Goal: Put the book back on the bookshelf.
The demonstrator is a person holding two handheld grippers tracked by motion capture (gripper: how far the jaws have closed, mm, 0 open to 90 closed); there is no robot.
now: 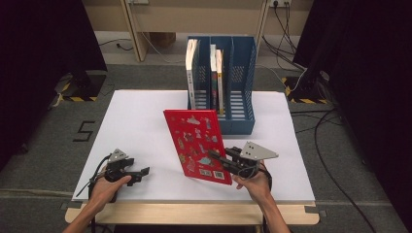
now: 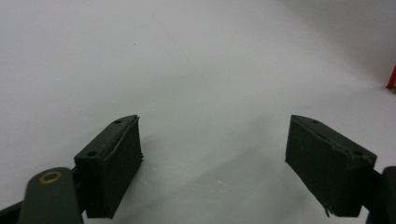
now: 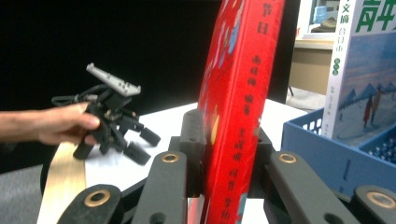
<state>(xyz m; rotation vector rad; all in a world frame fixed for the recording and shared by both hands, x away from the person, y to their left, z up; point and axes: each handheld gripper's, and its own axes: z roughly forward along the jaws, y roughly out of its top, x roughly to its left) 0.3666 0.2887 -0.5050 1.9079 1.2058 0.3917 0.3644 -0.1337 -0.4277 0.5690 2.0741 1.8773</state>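
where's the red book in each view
High view: red book at centre, tilted, its lower right corner in the right gripper.
Left gripper view: a red sliver at the right edge, likely the book.
Right gripper view: its spine upright at centre, clamped between the jaws.
Shared landmark: the white table.

Black two-jaw grippers [image 1: 142, 172] [image 1: 217, 156] — brass rivets, grey three-cornered top plates, black trailing cables; forearms unsleeved.

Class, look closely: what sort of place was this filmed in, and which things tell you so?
Probably a lab or recording setup, not a home: a white table ringed by black curtains, loose cables on grey carpet, and hazard-striped stand bases.
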